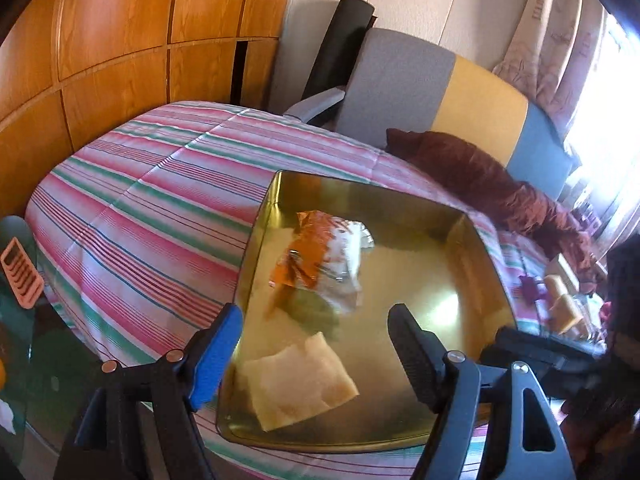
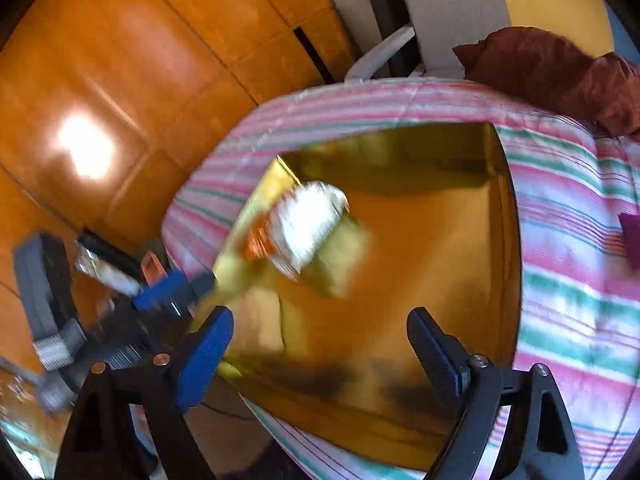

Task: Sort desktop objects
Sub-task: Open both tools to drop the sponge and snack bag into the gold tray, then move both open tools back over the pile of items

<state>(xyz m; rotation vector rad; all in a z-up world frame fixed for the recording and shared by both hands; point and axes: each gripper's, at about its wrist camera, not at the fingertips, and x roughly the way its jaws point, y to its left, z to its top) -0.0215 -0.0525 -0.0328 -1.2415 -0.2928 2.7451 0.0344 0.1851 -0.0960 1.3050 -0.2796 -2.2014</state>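
Gold tray held crumpled wrapper and pale pad; both grippers' jaws spread, empty. Oddments beside tray unsorted.

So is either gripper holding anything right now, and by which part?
Nothing is held. The left gripper and right gripper are both open over the gold tray, where the snack packet and pale sponge lie free.

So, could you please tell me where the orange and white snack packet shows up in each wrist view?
Left wrist view: the snack packet lies in the gold tray, toward its far left, a little above centre of picture.
Right wrist view: blurred, left of centre, near the tray's left wall.
Shared landmark: the gold tray on the striped cloth.
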